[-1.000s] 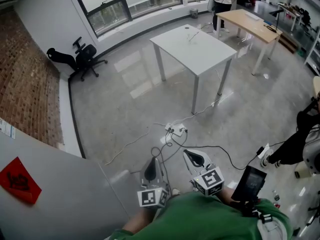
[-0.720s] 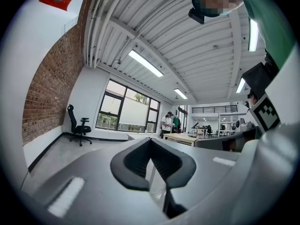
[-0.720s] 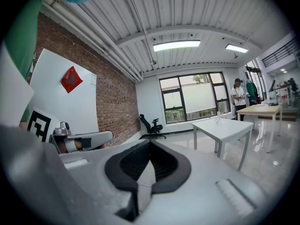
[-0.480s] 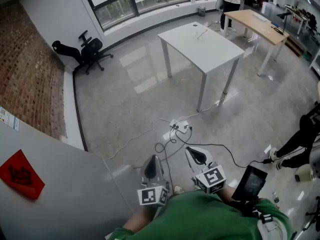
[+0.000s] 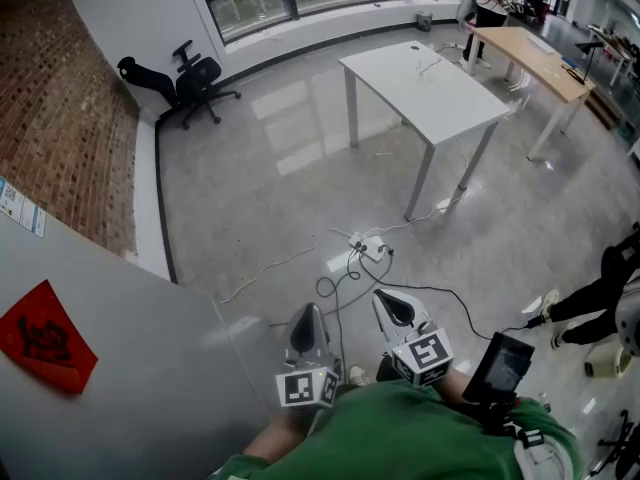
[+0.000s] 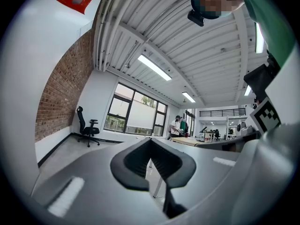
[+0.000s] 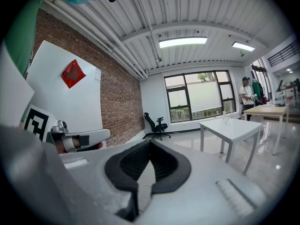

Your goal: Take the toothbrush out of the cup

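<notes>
A white table [image 5: 440, 98] stands several steps ahead across the floor. A small pale object [image 5: 418, 48] stands near its far end, too small to tell as a cup or toothbrush. The right gripper view shows the same table [image 7: 232, 128] with a small upright thing [image 7: 226, 119] on it. My left gripper [image 5: 306, 318] and right gripper [image 5: 392, 306] are held side by side close to my body, pointing out over the floor. The tips of the left gripper [image 6: 151, 142] meet with nothing between them. So do those of the right gripper [image 7: 150, 144].
Cables and a power strip [image 5: 368, 248] lie on the floor between me and the table. A black office chair [image 5: 200, 73] stands by the windows. A wooden desk [image 5: 530, 58] with a person beside it is at the far right. A grey panel [image 5: 110, 368] stands at my left.
The view has slid across the room: table and chair now lie further right in the frame. Both grippers keep their place in front of my body, still shut.
</notes>
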`<state>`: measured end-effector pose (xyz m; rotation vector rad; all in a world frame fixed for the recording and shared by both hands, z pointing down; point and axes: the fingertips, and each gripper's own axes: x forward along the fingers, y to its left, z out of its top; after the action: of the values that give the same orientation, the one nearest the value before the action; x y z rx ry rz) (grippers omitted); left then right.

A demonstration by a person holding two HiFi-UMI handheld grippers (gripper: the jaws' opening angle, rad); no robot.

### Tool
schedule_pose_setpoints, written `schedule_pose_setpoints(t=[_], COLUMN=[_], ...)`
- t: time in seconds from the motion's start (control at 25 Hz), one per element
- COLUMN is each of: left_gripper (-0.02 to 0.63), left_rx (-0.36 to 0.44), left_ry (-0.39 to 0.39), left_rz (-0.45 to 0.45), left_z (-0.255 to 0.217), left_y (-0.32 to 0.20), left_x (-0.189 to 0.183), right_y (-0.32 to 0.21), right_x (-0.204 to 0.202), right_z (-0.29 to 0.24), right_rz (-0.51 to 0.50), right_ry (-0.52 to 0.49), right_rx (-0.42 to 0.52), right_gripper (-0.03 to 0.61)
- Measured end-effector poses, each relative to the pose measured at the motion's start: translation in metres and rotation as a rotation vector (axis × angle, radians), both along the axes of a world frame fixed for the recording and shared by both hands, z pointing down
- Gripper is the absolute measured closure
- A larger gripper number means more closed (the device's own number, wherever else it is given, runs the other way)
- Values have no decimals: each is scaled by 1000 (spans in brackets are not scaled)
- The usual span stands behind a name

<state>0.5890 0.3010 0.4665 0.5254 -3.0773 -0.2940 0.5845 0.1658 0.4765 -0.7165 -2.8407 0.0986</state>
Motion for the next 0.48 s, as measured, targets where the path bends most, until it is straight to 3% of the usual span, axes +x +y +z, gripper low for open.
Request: schedule_pose_setpoints(t=[0.48], left_gripper=[609], left_rx=[-28], left_ry=[29], left_rz=[-86], left_z=[10], left_y=[32], left_x=[-47], right_y=[23], right_x=[-62], right_z=[8], right_rz=[-72], right_ry=[11], right_rx=[-16], right_gripper=[578])
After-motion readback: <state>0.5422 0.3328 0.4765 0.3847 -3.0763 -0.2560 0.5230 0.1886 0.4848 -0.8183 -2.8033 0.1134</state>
